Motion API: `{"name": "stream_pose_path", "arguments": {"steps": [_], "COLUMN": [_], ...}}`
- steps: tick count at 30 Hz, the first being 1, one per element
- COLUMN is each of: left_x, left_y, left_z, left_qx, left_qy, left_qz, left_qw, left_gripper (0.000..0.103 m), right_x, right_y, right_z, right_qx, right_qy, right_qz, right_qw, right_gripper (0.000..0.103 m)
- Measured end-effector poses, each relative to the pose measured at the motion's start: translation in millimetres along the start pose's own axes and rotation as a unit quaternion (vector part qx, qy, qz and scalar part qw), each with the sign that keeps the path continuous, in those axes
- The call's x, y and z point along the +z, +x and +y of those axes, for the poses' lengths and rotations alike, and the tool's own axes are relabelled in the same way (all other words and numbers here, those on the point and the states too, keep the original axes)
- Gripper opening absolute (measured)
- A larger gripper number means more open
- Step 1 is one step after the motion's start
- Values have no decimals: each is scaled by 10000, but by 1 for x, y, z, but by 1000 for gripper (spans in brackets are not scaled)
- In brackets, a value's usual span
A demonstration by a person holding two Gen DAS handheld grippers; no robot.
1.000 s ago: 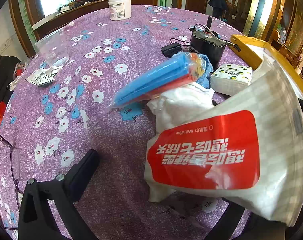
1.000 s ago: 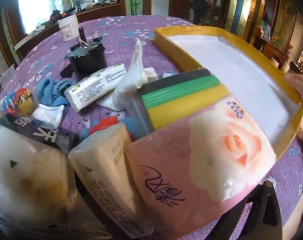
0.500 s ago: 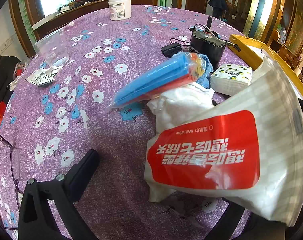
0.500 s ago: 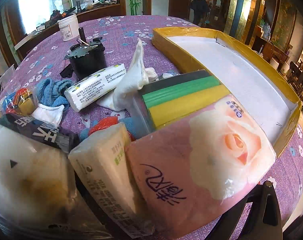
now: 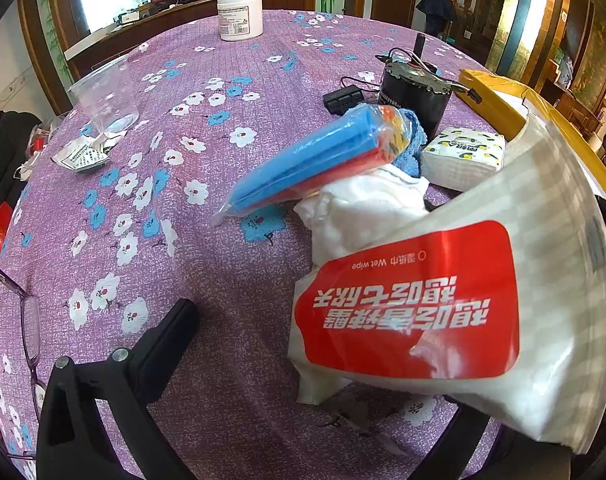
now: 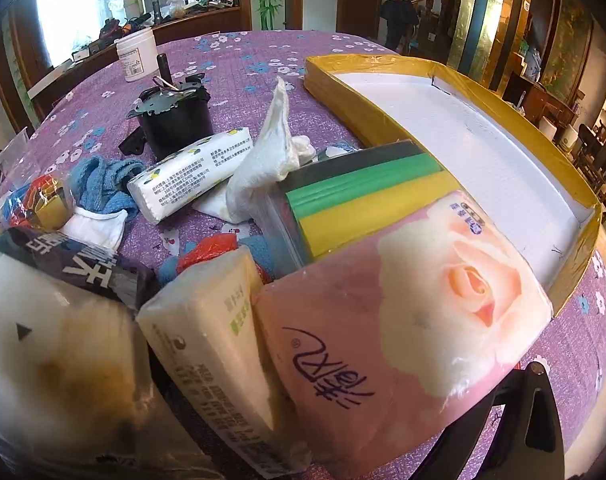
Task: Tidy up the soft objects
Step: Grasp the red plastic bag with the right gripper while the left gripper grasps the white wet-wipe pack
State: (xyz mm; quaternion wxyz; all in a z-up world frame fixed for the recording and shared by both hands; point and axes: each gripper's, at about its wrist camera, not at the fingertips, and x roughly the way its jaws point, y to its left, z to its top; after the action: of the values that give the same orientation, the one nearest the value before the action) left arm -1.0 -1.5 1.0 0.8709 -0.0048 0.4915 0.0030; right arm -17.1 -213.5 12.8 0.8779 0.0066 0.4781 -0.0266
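In the left wrist view my left gripper [image 5: 323, 360] stands open just above the purple cloth. A red-labelled wet wipe pack [image 5: 423, 300] lies over its right finger. Beyond it are a white cloth [image 5: 363, 208], a blue and red roll in clear wrap [image 5: 315, 160] and a lemon-print tissue pack [image 5: 463, 156]. In the right wrist view my right gripper [image 6: 343, 372] is open. A pink rose tissue pack [image 6: 423, 312] and a cream tissue pack [image 6: 215, 340] lie across its gap and hide the left finger. Behind them lie a green, yellow and grey sponge pack [image 6: 363, 196] and a blue towel [image 6: 99, 180].
A yellow-rimmed tray [image 6: 343, 92] with a bare white floor sits at the right. A black can with wires [image 6: 175, 120], a white jar [image 5: 239, 14], a clear plastic cup [image 5: 107, 96] and spectacles [image 5: 27, 320] stand on the round table. Bare cloth lies to the left.
A person's hand that was at the tray's right rim a second ago has left the right wrist view. Both grippers and the soft objects have stayed put.
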Motion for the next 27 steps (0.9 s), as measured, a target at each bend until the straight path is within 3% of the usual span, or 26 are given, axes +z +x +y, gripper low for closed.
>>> {"name": "stream_pose_path", "arguments": {"steps": [5,7,10,11,14,17,21,23,25,27], "left_x": [0,0,1,1,1,1,1,1,0,0], "left_y": [0,-1,0,0,0,0,0,0,0,1], "left_z": [0,-1,-1,-1,-1,-1,-1,-1,-1,0], "left_qx": [-12,0,9,8,8,8,8,9,7,12], "left_qy": [-5,5,8,7,7,7,7,8,6,8], "left_qz": [-3,-2,1,0,1,1,1,2,2,6], "left_qw": [10000,10000,10000,10000,10000,10000,10000,10000,10000,10000], "left_gripper": [103,103,103,103,103,103,103,103,103,103], "right_x": [-5,-10,-22,-29,-45,-59,-67,-64,-52,-43], "right_y": [-8,-14,-28,-32,-43,-57,-87,-94,-89,-80], "right_z": [-10,-16,-31,-36,-51,-65,-99,-117,-131,-138], "right_qx": [312,741,2024,2272,2546,3093,3251,3229,3114,2804], "right_qy": [-164,-231,-609,-730,-1097,-1787,-2088,-1962,-1694,-1517], "right_qz": [270,475,618,614,541,586,-132,-391,-379,-392], "right_qw": [9990,9958,9754,9692,9593,9322,9223,9251,9343,9470], "right_gripper": [102,102,102,102,102,102,100,82,66,63]}}
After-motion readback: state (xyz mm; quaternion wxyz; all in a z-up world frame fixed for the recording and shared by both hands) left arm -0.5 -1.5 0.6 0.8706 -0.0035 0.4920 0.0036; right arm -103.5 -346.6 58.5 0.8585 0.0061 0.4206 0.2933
